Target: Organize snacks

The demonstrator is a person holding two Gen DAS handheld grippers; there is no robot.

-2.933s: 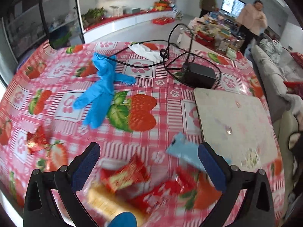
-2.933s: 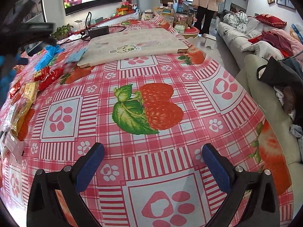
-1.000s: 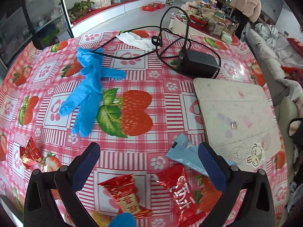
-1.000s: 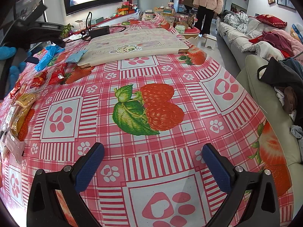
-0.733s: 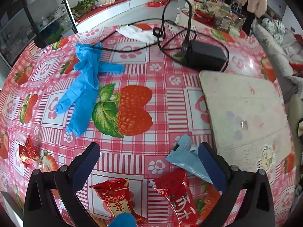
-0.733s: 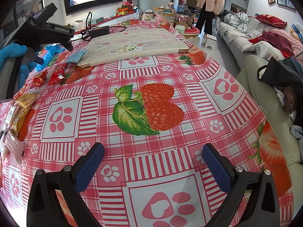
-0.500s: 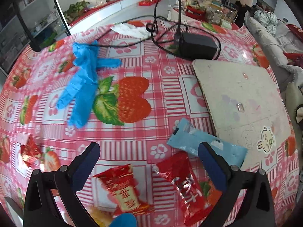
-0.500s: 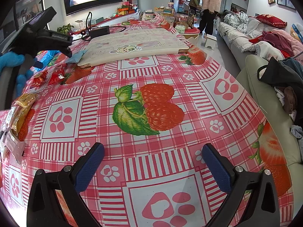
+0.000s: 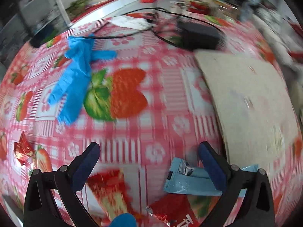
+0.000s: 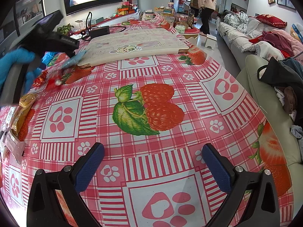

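Note:
My left gripper [image 9: 148, 151] is open and low over the strawberry tablecloth; the left wrist view is blurred by motion. A light blue snack packet [image 9: 189, 181] lies just inside and partly under its right finger. A red snack packet [image 9: 109, 185] lies near the left finger, another red packet [image 9: 170, 212] sits at the bottom edge, and a small red wrapper [image 9: 22, 151] is far left. My right gripper [image 10: 153, 155] is open over bare cloth with nothing between its fingers. In the right wrist view a blue-gloved hand [image 10: 17, 60] holds the left gripper [image 10: 73, 47] above the blue packet [image 10: 73, 59].
Blue gloves [image 9: 75, 79] lie on the cloth at the left, a black power brick [image 9: 197, 36] with cables at the back. A cream board [image 9: 246, 98] lies on the right. Golden packets [image 10: 22, 111] line the left edge. Two people [image 10: 205, 3] stand far back, with a sofa [image 10: 265, 79] on the right.
My left gripper has dropped and moved forward, so the blue packet now lies by its right finger. The right gripper has stayed where it was.

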